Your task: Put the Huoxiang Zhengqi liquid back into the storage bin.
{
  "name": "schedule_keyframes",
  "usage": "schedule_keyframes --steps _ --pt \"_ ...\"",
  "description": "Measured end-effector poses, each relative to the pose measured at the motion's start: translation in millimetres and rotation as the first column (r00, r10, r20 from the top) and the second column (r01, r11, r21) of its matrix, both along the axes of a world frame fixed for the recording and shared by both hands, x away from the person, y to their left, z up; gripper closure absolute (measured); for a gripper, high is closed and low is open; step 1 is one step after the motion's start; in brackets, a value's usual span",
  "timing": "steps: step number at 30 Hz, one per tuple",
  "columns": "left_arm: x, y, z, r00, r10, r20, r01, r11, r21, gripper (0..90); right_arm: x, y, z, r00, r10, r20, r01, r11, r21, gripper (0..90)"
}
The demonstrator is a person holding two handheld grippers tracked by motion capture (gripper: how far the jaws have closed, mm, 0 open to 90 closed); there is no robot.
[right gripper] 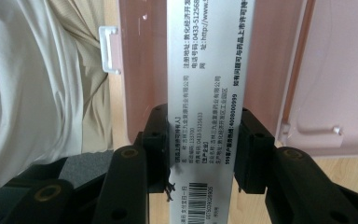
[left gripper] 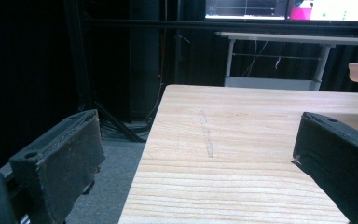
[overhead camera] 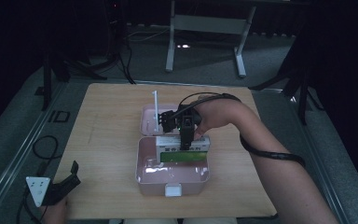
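A pink plastic box stands open in the middle of the wooden table, its lid laid back behind it. A white and green medicine carton lies across the far part of the box. My right gripper points down into the box and is shut on this carton, a jaw pressed to each long side. My left gripper rests at the table's front left corner, open, with bare wood between its jaws.
A thin white upright piece rises at the lid's left side. The box's white latch faces the front edge. The table's left edge drops to the floor. Table legs and cables stand beyond the far edge.
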State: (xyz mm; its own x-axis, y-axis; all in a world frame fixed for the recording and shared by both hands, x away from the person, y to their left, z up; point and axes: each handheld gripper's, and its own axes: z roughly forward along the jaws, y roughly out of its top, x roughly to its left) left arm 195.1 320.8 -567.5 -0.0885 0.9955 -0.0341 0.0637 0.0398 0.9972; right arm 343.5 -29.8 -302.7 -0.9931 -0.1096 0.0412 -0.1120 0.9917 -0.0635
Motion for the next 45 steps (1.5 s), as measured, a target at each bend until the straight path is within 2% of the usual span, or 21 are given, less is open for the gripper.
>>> schedule_keyframes --steps 10,20,25,31,42,45 --pt "-0.3 -0.3 0.0 1.0000 -0.003 0.000 0.003 1.0000 0.003 2.0 -1.5 10.5 -23.1 0.9998 0.004 -0.017 -0.004 1.000 0.012 62.0" --pt "-0.3 -0.3 0.0 1.0000 -0.003 0.001 0.003 1.0000 0.004 2.0 -1.1 10.2 -66.6 0.9981 -0.001 -0.061 0.001 1.000 -0.009 62.0" --pt "-0.5 -0.4 0.0 1.0000 -0.002 0.001 0.002 1.0000 0.005 2.0 -3.3 7.9 -80.5 0.9987 -0.006 -0.051 0.006 1.000 -0.006 62.0" --pt "-0.3 -0.3 0.0 1.0000 -0.003 0.002 0.003 1.0000 0.005 2.0 -8.6 1.6 -104.1 0.9979 -0.003 -0.065 0.002 1.000 -0.024 62.0" --pt "-0.1 -0.5 0.0 1.0000 -0.003 0.000 0.003 1.0000 0.007 2.0 -7.9 -1.7 -128.2 0.9944 -0.023 -0.103 0.020 0.999 -0.033 62.0" --pt "-0.2 -0.3 0.0 1.0000 -0.003 0.000 0.003 1.0000 0.006 2.0 -8.2 -2.0 -133.2 0.9948 -0.023 -0.099 0.019 0.999 -0.041 62.0"
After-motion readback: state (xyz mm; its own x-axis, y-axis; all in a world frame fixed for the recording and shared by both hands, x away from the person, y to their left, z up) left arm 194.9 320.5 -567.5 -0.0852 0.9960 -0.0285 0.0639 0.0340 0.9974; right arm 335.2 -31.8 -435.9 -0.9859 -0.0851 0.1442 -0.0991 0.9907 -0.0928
